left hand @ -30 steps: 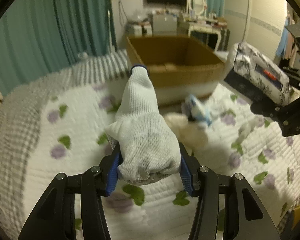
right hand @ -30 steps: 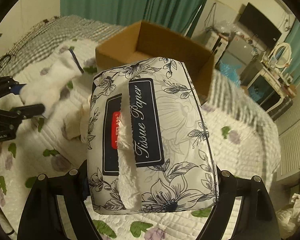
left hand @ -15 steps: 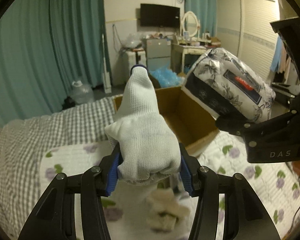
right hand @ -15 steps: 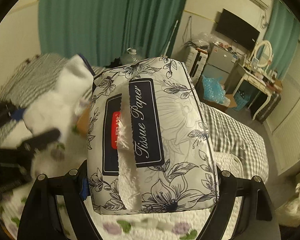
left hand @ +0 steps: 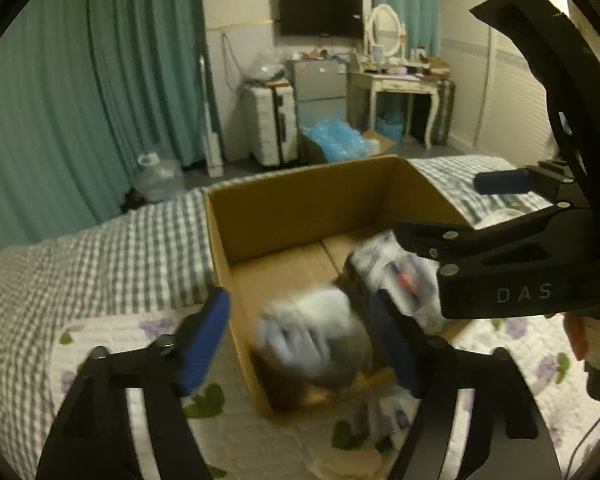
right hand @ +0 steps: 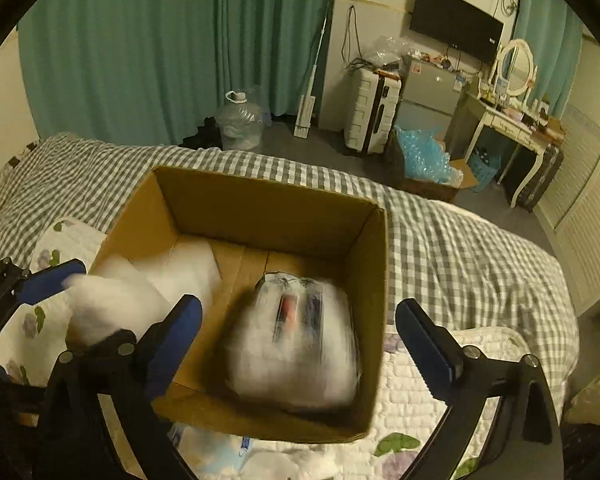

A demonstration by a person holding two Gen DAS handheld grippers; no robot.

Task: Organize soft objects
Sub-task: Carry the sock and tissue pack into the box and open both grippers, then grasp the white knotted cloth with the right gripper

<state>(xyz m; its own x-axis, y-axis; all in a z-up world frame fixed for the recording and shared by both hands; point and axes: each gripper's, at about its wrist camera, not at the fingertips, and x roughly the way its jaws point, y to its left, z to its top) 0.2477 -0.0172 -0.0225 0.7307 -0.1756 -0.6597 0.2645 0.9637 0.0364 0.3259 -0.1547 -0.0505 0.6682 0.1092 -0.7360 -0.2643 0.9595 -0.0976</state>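
Drop step: left tool (left hand: 300, 332) and right tool (right hand: 300, 328) both spread; glove (left hand: 316, 344), tissue pack (right hand: 296, 344) blurred inside box (right hand: 268, 208). Next: fetch remaining soft items beside box on bed (right hand: 460, 248).

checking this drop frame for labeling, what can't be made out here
- White glove: motion-blurred in both views; whether it has landed is unclear.
- Tissue pack: blurred in right wrist view, print unreadable; left wrist view partly hides it behind the right gripper.
- Cardboard box floor: near corner hidden by the left gripper fingers.
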